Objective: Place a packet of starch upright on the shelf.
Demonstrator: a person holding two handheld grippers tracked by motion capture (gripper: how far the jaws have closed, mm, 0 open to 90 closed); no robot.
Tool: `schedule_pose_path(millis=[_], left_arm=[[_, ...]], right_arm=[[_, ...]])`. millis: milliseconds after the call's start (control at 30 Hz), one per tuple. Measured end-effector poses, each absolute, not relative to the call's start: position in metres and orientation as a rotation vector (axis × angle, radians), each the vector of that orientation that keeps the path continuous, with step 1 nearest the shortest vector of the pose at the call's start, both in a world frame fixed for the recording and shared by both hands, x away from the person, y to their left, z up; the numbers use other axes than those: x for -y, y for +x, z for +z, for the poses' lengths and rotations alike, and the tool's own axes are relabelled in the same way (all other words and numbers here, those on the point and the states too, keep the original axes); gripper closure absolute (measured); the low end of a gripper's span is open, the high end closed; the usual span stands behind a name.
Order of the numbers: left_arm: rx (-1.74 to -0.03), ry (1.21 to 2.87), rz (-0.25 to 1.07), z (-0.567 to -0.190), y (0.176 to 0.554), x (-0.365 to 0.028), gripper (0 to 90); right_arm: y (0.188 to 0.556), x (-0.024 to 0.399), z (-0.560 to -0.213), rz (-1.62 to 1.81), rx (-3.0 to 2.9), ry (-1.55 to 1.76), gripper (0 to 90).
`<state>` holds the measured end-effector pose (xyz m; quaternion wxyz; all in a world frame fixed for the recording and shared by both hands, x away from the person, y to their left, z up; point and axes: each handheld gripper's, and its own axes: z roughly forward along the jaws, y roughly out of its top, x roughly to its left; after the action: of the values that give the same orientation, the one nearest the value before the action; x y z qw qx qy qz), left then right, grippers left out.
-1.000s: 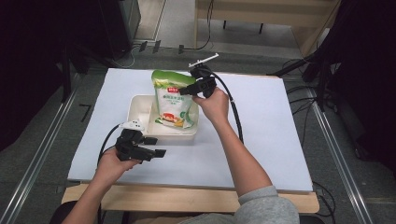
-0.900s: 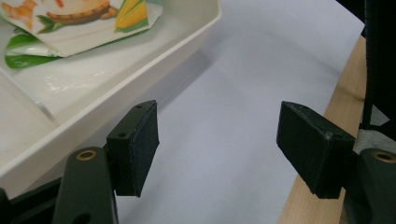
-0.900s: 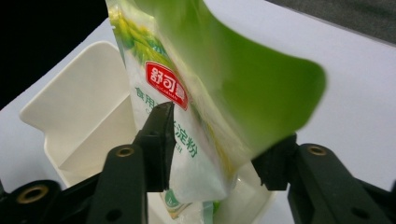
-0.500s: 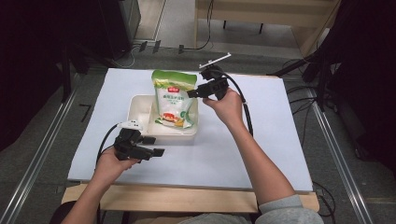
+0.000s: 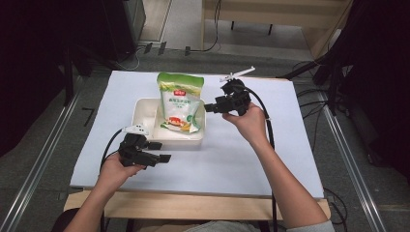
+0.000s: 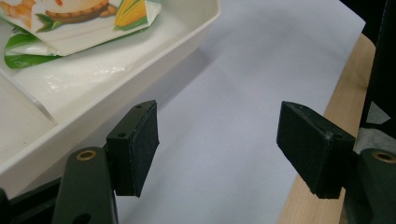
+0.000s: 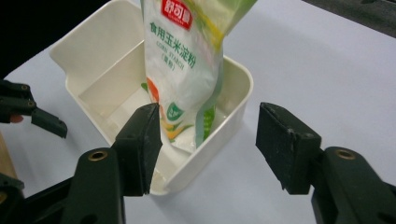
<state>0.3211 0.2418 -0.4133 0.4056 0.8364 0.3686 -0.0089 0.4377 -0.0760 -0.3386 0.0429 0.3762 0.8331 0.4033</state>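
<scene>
The pouch [image 5: 180, 102] leans upright in the white tray [image 5: 145, 108], frame centre. Both the right gripper [image 5: 209, 107] and left gripper [image 5: 159, 151] are spread, empty. Withdraw slowly, avoiding the pouch.

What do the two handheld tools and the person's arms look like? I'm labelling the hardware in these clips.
Both the left tool and the right tool are black, each with two jaws faced with flat dark pads and brass-coloured pivot rivets. A black cable trails from each. Forearms are bare; a grey sleeve edge shows at the right elbow.
</scene>
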Motion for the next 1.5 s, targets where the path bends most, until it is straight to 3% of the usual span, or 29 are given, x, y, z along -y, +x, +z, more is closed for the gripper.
schedule_pose_path(millis=[1033, 1500], left_arm=[[-0.91, 2.125, -0.014, -0.413, 0.319, -0.239, 30.3], [-0.904, 2.13, -0.009, -0.413, 0.319, -0.239, 30.3]], right_arm=[[0.364, 0.146, -0.394, 1.308, -2.513, 1.083, 28.3], [0.352, 0.159, -0.431, 1.282, -2.512, 1.134, 26.7]])
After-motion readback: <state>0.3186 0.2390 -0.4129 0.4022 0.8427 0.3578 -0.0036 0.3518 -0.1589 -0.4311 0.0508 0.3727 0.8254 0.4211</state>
